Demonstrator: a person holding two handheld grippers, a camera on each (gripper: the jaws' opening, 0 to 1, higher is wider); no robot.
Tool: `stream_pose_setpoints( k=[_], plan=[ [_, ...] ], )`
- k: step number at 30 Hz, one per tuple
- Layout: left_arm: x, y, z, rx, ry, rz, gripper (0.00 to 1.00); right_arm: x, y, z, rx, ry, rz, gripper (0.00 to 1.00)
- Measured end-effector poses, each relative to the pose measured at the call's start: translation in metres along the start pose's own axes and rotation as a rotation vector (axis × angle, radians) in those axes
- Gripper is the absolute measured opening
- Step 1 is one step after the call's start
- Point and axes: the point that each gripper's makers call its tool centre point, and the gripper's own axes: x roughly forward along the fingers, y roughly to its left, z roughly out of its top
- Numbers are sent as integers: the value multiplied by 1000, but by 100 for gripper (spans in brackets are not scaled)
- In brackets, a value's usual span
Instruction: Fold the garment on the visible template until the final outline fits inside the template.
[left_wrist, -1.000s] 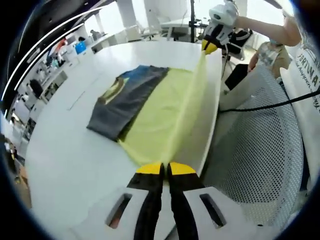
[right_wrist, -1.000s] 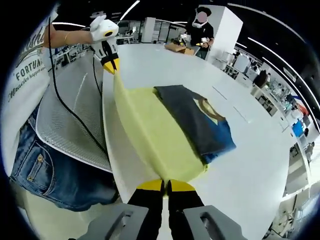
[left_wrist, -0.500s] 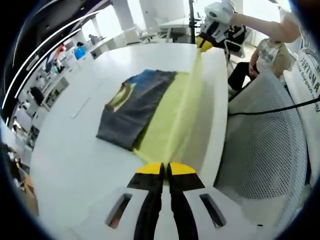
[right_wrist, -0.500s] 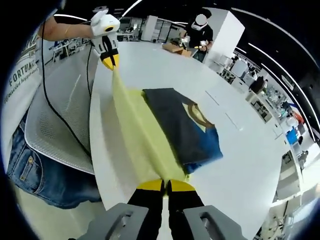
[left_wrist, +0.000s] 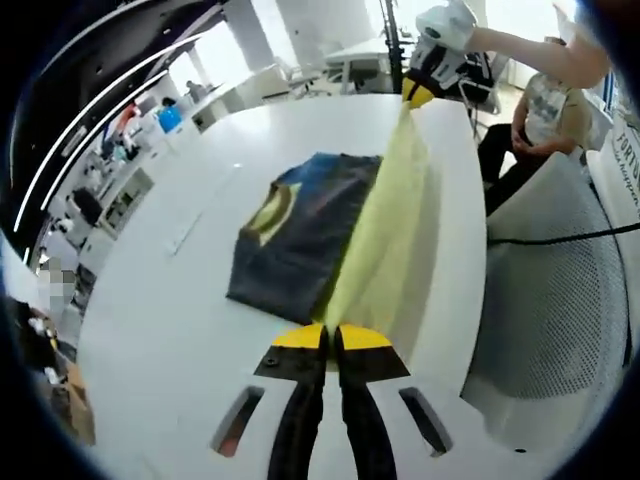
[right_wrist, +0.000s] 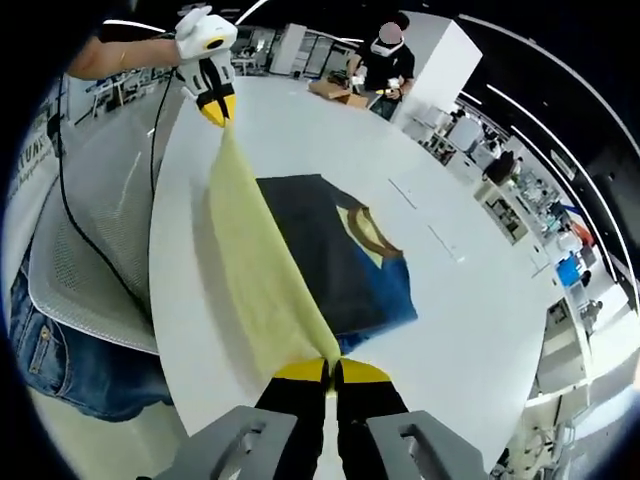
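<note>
A garment lies on the white table (left_wrist: 150, 330), its dark grey and blue part (left_wrist: 295, 235) flat with a yellow collar showing. Its yellow layer (left_wrist: 385, 230) is lifted as a taut sheet along one edge. My left gripper (left_wrist: 325, 337) is shut on one end of that yellow edge, and my right gripper (left_wrist: 422, 92) is shut on the far end. In the right gripper view, the right gripper (right_wrist: 330, 372) pinches the yellow layer (right_wrist: 250, 270) beside the dark part (right_wrist: 340, 260), with the left gripper (right_wrist: 216, 108) at the other end.
A white mesh chair (left_wrist: 560, 300) (right_wrist: 85, 230) stands against the table's near edge, with a black cable (left_wrist: 560, 235) across it. A person sits beyond the table (left_wrist: 535, 110). Another person (right_wrist: 385, 65) stands at the far end. Thin marks (right_wrist: 445, 240) lie on the table.
Both grippers have carried the lifted yellow edge from the table's edge towards the dark part. The yellow sheet now stands steeper and covers less of the table.
</note>
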Motion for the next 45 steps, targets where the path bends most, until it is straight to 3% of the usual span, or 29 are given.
stream_pose_setpoints(
  k=[27, 45],
  plan=[
    [13, 67, 31, 60, -26, 88, 1, 19, -65, 28, -71, 18, -131, 0],
    [33, 110, 44, 78, -5, 182, 0, 44, -110, 40, -25, 4, -220, 0]
  ],
)
